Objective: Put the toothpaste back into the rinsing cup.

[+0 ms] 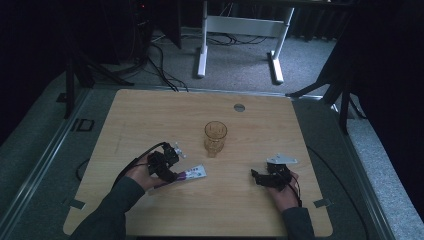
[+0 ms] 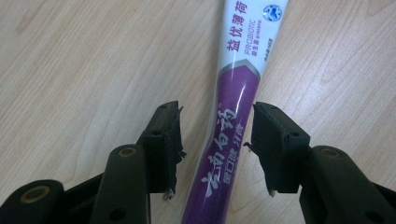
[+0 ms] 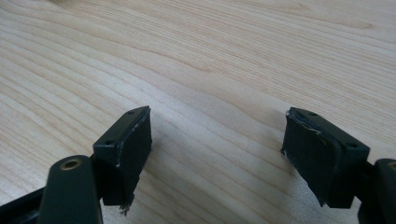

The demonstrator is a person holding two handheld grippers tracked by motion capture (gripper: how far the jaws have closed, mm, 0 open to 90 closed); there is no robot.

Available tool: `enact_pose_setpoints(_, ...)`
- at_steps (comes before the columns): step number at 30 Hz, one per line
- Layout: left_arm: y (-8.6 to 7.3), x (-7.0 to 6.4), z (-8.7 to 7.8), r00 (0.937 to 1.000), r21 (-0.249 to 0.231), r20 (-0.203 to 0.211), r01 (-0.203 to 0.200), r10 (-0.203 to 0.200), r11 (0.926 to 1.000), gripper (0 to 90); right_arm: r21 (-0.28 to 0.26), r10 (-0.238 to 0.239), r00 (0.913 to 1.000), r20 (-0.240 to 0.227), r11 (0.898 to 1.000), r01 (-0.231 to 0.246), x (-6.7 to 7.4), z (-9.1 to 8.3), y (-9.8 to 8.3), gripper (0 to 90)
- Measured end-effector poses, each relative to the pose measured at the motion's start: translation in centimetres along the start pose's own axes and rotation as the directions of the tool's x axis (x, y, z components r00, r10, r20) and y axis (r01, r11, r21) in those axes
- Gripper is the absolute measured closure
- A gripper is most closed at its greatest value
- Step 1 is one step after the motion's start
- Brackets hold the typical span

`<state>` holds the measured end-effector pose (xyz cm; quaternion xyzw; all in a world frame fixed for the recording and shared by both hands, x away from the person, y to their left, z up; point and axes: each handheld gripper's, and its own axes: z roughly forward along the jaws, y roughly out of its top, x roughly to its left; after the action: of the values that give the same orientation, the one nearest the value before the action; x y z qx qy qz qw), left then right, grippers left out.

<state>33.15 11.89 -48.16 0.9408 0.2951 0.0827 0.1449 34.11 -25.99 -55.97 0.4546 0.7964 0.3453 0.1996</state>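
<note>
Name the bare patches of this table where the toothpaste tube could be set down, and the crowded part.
Free: the far strip behind the amber glass and the near edge between the forearms. Crowded: around the toothpaste tube, between the left gripper jaws.

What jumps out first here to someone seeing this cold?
The purple-and-white toothpaste tube lying flat on the wooden table, between the open jaws of the left gripper, pads not pressing it. Next, the amber ribbed glass standing upright mid-table, beyond the tube. The right gripper is open over bare wood.

The toothpaste tube [image 2: 236,93] reads "PROBIOTIC" (beside Chinese characters "益优薄荷").
</note>
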Motion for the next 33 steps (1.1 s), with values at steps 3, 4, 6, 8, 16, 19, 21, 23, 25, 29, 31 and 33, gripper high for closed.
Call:
enact_pose_setpoints(3,0.1,-0.1,0.2,1.0000,0.010,0.003,-0.002,0.002,0.9999,52.5,0.000,0.001,1.0000,0.000,1.000,-0.001,0.0,0.0,0.0,23.5)
enact_pose_setpoints(4,0.1,-0.2,0.3,1.0000,0.012,0.004,0.002,-0.002,0.9999,52.7,0.000,0.001,1.0000,0.000,1.000,-0.001,0.0,0.0,0.0,23.5)
enact_pose_setpoints(6,0.2,-0.2,0.4,1.0000,0.020,0.008,-0.005,0.005,0.9998,53.3,0.000,0.000,1.0000,0.000,1.000,0.000,0.0,0.0,0.0,23.5)
enact_pose_setpoints(8,0.3,-0.3,0.6,0.9999,0.031,0.011,-0.011,0.010,0.9995,54.0,0.000,-0.001,1.0000,0.001,1.000,0.001,0.0,0.0,0.0,23.5)
enact_pose_setpoints(16,0.6,-0.6,1.0,0.9997,0.054,0.012,-0.020,0.019,0.9984,58.2,-0.001,0.000,1.0000,0.000,1.000,0.000,0.0,0.0,0.0,23.5)
enact_pose_setpoints(19,0.7,-0.7,1.2,0.9996,0.062,0.015,-0.026,0.025,0.9978,58.6,0.000,0.001,1.0000,0.000,1.000,-0.001,0.0,0.0,0.0,23.5)
enact_pose_setpoints(21,0.8,-0.8,1.3,0.9996,0.069,0.013,-0.026,0.025,0.9973,58.6,0.000,0.001,1.0000,0.000,1.000,-0.001,0.0,0.0,0.0,23.5)
enact_pose_setpoints(23,0.8,-0.8,1.4,0.9994,0.079,0.014,-0.032,0.031,0.9964,58.6,0.000,0.001,1.0000,0.000,1.000,-0.001,0.0,0.0,0.0,23.5)
enact_pose_setpoints(25,0.9,-0.9,1.5,0.9995,0.082,0.009,-0.030,0.030,0.9962,58.9,0.000,0.000,1.0000,0.000,1.000,0.000,0.0,0.0,0.0,23.5)
enact_pose_setpoints(29,0.9,-1.0,1.8,0.9994,0.096,0.007,-0.035,0.034,0.9948,59.5,0.000,0.000,1.0000,0.000,1.000,0.000,0.0,0.0,0.0,23.5)
enact_pose_setpoints(31,1.0,-1.1,2.0,0.9993,0.107,0.003,-0.038,0.038,0.9935,59.5,-0.001,-0.001,1.0000,0.000,1.000,0.001,0.0,0.0,0.0,23.5)
enact_pose_setpoints(33,1.0,-1.1,2.1,0.9993,0.115,0.001,-0.036,0.036,0.9927,59.8,0.000,0.001,1.0000,0.000,1.000,-0.001,0.0,0.0,0.0,23.5)
